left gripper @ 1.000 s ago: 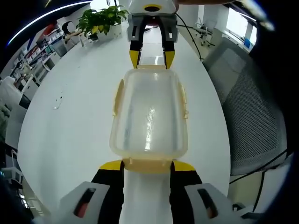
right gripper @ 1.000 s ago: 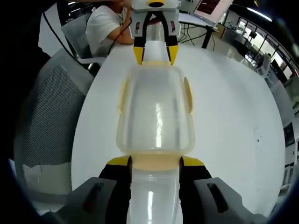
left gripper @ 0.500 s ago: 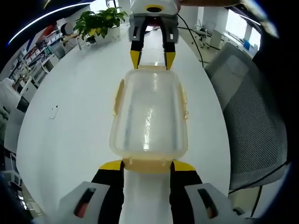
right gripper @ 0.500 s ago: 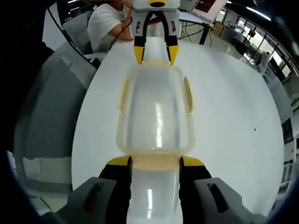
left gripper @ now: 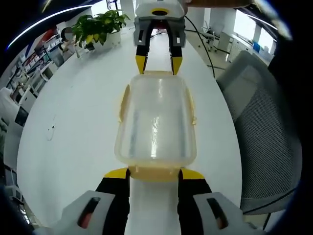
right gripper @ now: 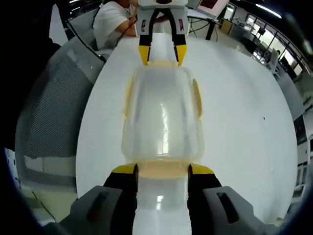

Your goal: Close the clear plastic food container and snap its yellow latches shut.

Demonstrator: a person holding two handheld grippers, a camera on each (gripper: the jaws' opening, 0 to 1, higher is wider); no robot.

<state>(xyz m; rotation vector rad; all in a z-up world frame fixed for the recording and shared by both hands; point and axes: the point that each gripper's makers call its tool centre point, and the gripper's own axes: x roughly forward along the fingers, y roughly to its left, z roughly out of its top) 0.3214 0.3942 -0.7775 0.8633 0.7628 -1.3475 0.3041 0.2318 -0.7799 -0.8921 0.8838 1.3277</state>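
Note:
The clear plastic container (left gripper: pixel 155 117) with its lid on is held between both grippers above the white table (left gripper: pixel 73 127). My left gripper (left gripper: pixel 155 174) is shut on the yellow latch at the container's near end. My right gripper (left gripper: pixel 158 63) grips the far end. In the right gripper view the same container (right gripper: pixel 162 117) runs from my right gripper (right gripper: pixel 162 170), shut on its near end latch, to the left gripper (right gripper: pixel 159 54) at the far end. Yellow side latches (left gripper: pixel 124 100) (right gripper: pixel 197 98) stick out a little from the long sides.
A potted plant (left gripper: pixel 95 27) stands at the table's far left end, and a small dark item (left gripper: pixel 50 132) lies on the table. A grey mesh chair (left gripper: pixel 266 112) (right gripper: pixel 49 112) sits beside the table. A person in white (right gripper: pixel 110 22) sits beyond it.
The table and room have slid slightly in both views, so both cameras moved. The container and both grippers keep the same places relative to each other.

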